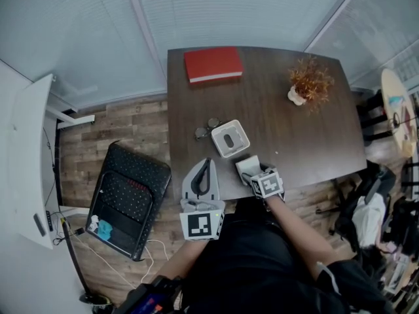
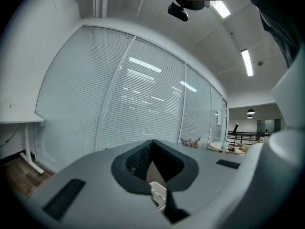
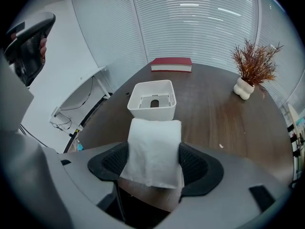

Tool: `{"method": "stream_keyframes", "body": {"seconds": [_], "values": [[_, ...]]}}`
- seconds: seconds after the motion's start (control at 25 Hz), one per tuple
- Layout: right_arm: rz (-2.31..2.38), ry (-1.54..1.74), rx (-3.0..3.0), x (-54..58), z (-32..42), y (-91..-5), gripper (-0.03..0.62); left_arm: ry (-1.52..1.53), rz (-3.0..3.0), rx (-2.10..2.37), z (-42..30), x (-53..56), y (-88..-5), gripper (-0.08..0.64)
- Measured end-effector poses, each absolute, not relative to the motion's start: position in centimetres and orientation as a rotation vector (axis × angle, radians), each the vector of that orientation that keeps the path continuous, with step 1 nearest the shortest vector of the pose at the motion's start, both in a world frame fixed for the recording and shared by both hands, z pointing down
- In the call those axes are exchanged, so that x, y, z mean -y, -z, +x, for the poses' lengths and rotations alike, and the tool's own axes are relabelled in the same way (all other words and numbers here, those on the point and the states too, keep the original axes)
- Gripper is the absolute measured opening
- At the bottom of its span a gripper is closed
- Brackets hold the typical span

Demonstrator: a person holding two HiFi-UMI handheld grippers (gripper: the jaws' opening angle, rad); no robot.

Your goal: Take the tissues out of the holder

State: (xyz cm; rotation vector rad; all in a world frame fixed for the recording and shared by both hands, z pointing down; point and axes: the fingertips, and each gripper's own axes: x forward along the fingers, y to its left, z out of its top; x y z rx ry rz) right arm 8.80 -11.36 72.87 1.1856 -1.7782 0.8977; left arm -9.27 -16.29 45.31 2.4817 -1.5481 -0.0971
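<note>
The white tissue holder (image 1: 230,138) stands open side up on the dark table (image 1: 308,136); in the right gripper view the holder (image 3: 151,109) looks empty, with its slot showing at the bottom. A folded stack of white tissues (image 3: 155,142) sits between the pads of my right gripper (image 3: 155,162), which is shut on it just in front of the holder. In the head view the tissues (image 1: 247,167) and right gripper (image 1: 254,175) hang over the table's near edge. My left gripper (image 1: 207,163) is raised beside the table's near left corner, tilted up towards the blinds, shut (image 2: 152,144) on nothing.
A red book (image 1: 213,64) lies at the table's far side and a dried plant in a white vase (image 1: 306,84) stands far right. Glasses (image 1: 205,128) lie left of the holder. A black folding chair (image 1: 127,198) lies on the floor at left, bags (image 1: 366,208) at right.
</note>
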Motion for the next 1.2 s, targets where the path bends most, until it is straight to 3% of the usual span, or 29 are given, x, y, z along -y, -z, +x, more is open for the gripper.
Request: {"method": "stream_keyframes", "body": {"seconds": [1.2], "values": [[1.241, -0.967, 1.674, 9.9, 11.1, -76.1, 0.351, 0.054, 2.508, 1.534, -8.8, 16.9, -45.7, -0.003]]}}
